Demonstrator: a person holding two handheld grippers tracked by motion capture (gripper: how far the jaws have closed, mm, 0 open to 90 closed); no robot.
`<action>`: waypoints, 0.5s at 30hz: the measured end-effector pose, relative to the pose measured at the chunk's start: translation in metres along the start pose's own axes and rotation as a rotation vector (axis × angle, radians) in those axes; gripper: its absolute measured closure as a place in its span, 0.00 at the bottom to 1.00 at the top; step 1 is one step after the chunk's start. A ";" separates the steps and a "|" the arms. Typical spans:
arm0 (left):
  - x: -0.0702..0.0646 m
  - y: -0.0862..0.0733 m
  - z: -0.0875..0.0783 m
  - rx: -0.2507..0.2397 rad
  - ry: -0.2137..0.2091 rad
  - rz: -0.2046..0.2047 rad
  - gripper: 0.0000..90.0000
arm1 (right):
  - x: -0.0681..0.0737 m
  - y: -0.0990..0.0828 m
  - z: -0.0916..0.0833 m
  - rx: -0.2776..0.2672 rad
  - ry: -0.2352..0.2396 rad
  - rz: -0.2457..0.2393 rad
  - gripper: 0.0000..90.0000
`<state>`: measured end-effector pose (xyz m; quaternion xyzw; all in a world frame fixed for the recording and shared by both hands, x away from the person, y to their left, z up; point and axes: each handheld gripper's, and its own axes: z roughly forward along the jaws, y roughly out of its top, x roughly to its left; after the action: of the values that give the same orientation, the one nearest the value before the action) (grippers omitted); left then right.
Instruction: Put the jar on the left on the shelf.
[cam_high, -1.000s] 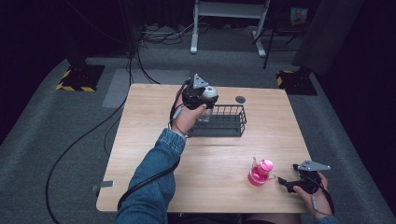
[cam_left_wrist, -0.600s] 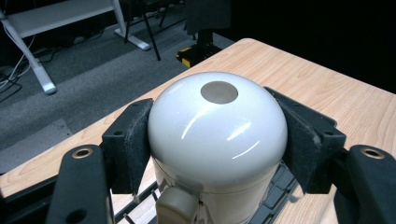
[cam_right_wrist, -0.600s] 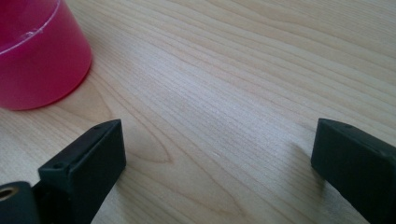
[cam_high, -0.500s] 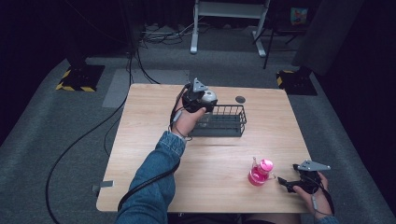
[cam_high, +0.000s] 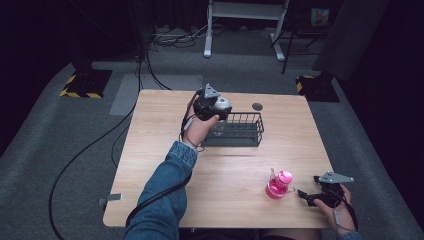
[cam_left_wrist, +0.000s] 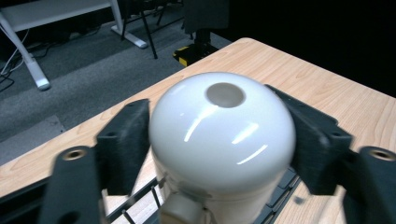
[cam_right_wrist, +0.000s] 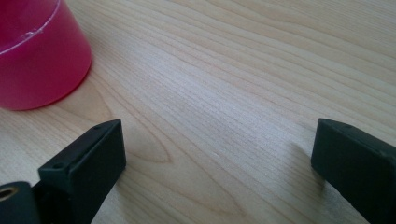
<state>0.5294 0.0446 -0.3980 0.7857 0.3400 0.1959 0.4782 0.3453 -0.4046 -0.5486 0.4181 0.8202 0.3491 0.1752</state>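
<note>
1. The left gripper (cam_high: 216, 111) hangs over the near-left end of the black wire basket (cam_high: 235, 130). Its jaws have just been opening, with a white rounded cup (cam_left_wrist: 224, 140) between them, base up. In the left gripper view the left pad stands a sliver off the cup wall, and the right pad lies close along the other side; whether that one presses cannot be told.
2. The cup sits straight ahead of this gripper, its long axis upright, its rim down among the basket wires. It appears to rest in the basket, so the likely next move is a clean lift away, which calls for both pads to clear the wall first.
3. The right gripper (cam_high: 312, 195) lies low on the wooden table (cam_high: 160, 150) near the front right corner, jaws wide apart on bare wood.
4. A pink bottle (cam_high: 278, 184) stands upright just left of the right gripper, untouched. The right hand is far nearer to it than the left.
</note>
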 end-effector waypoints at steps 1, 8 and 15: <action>0.000 0.000 0.000 -0.003 0.001 -0.006 0.27 | 0.000 0.000 0.000 0.000 0.000 0.000 0.03; 0.001 0.003 -0.012 -0.048 0.011 -0.021 0.14 | 0.000 0.000 0.000 0.000 0.000 0.000 0.03; -0.001 0.003 -0.031 -0.067 0.020 -0.023 0.11 | 0.000 0.000 0.000 0.000 0.000 0.000 0.03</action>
<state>0.5099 0.0626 -0.3811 0.7632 0.3470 0.2099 0.5031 0.3453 -0.4046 -0.5486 0.4181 0.8202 0.3490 0.1751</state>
